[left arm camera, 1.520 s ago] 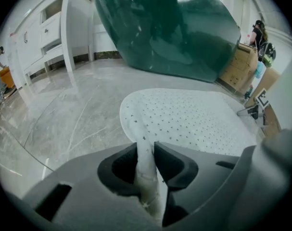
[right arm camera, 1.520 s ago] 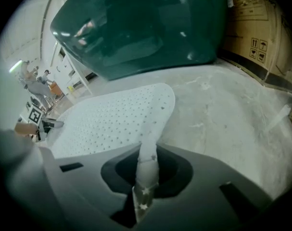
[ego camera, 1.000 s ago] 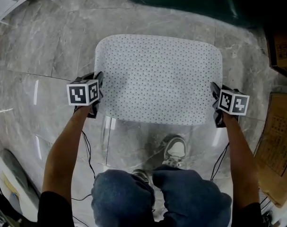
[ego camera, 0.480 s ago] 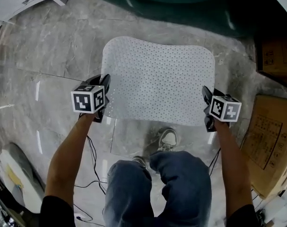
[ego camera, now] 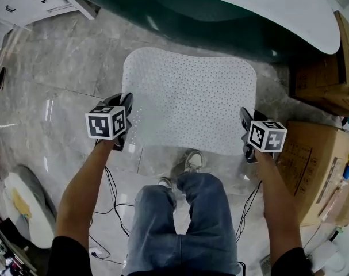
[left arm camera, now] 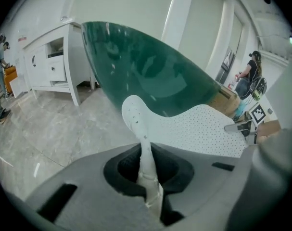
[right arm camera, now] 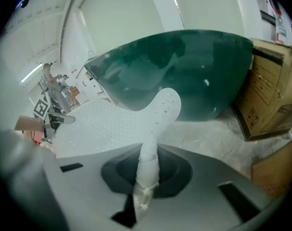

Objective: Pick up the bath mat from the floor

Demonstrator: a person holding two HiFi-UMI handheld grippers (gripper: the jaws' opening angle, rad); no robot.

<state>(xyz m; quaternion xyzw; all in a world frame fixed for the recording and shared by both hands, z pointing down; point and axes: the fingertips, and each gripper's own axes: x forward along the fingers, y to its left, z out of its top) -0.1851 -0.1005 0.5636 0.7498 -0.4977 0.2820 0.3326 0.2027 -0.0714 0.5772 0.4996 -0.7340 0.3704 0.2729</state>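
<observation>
The white perforated bath mat (ego camera: 188, 96) hangs stretched between my two grippers, off the marble floor (ego camera: 53, 68). My left gripper (ego camera: 127, 119) is shut on the mat's near left edge. My right gripper (ego camera: 245, 132) is shut on the near right edge. In the left gripper view the mat (left arm camera: 198, 129) runs pinched edge-on between the jaws (left arm camera: 148, 177) and spreads rightward toward the other gripper. The right gripper view shows the same mat (right arm camera: 100, 119), its edge clamped in the jaws (right arm camera: 146, 182).
A dark green bathtub (ego camera: 220, 16) stands just beyond the mat. Cardboard boxes (ego camera: 318, 171) are stacked at the right. A white cabinet (ego camera: 25, 4) is at the far left. My own legs and shoes (ego camera: 188, 165) are below the mat. Cables (ego camera: 114, 206) trail on the floor.
Both grippers have risen together with the mat in them. The floor and my feet look farther below, and more of the tub rim and boxes has come into view.
</observation>
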